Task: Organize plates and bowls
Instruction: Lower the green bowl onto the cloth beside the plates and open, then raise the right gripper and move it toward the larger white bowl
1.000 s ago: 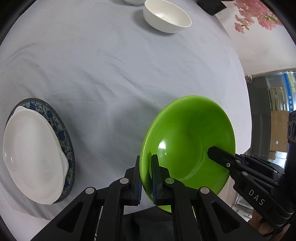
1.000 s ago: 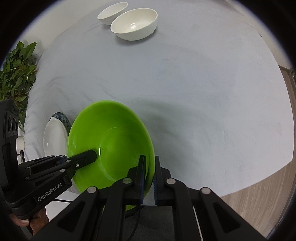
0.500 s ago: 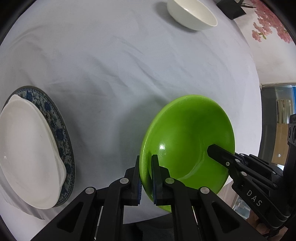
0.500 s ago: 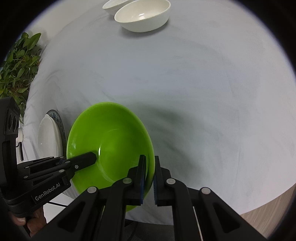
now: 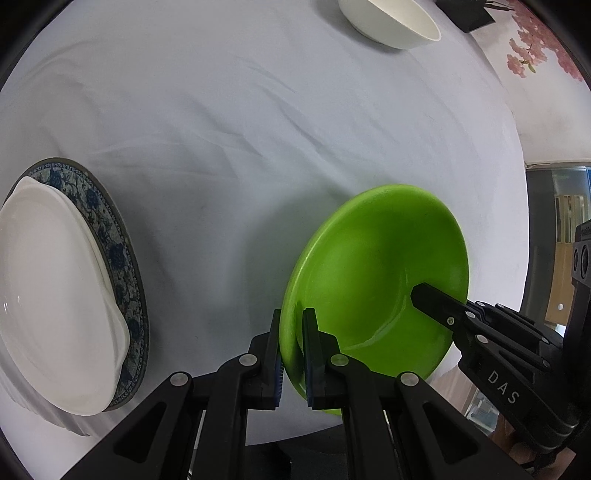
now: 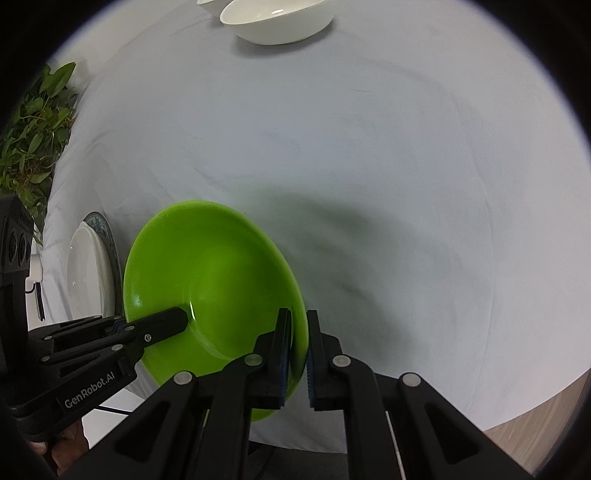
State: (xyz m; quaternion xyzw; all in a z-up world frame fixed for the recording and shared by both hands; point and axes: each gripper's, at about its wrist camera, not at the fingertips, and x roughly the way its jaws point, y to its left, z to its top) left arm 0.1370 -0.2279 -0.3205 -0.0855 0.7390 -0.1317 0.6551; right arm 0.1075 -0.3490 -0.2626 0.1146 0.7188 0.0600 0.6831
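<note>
bare tablecloth [image 5: 236,122] ahead of left gripper [image 5: 292,354], passage open. stacked white dish on blue-patterned plate [image 5: 122,258] blocks far to its left. white bowl [image 6: 277,18] stands well ahead of right gripper [image 6: 298,354]; potted plant [image 6: 33,122] off table, far left.

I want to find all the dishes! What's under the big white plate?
Under the white plate lies a blue patterned plate, peeking out along one side. Its middle is covered, so its whole pattern stays hidden. Beneath both is the white tablecloth.
</note>
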